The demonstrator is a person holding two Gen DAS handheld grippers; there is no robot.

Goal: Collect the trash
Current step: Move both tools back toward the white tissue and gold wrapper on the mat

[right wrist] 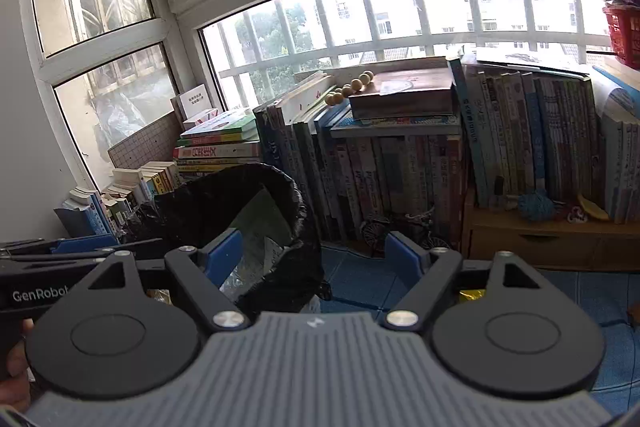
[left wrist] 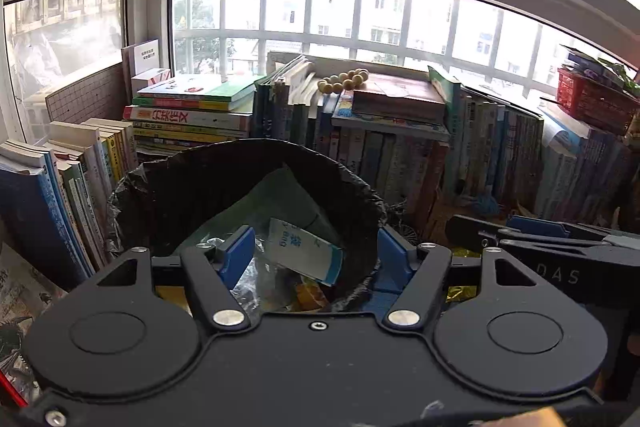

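Observation:
A bin lined with a black bag (left wrist: 188, 183) stands in front of the books. Inside lie a white-and-blue carton (left wrist: 304, 251), crinkled clear plastic (left wrist: 252, 279) and an orange wrapper (left wrist: 310, 295). My left gripper (left wrist: 316, 251) hovers open right over the bin's mouth, nothing between its blue fingers (left wrist: 238, 255). In the right wrist view the same bin (right wrist: 288, 255) sits low and left, with my right gripper (right wrist: 316, 255) open and empty beside its right rim. A yellow wrapper (right wrist: 472, 294) lies on the blue floor behind the right finger.
Rows and stacks of books (left wrist: 400, 147) crowd the window ledge behind the bin, with wooden beads (left wrist: 344, 81) on top. A red basket (left wrist: 592, 99) sits far right. A low wooden cabinet (right wrist: 552, 243) stands on blue floor mats (right wrist: 368, 283). The other gripper (left wrist: 540, 243) reaches in from the right.

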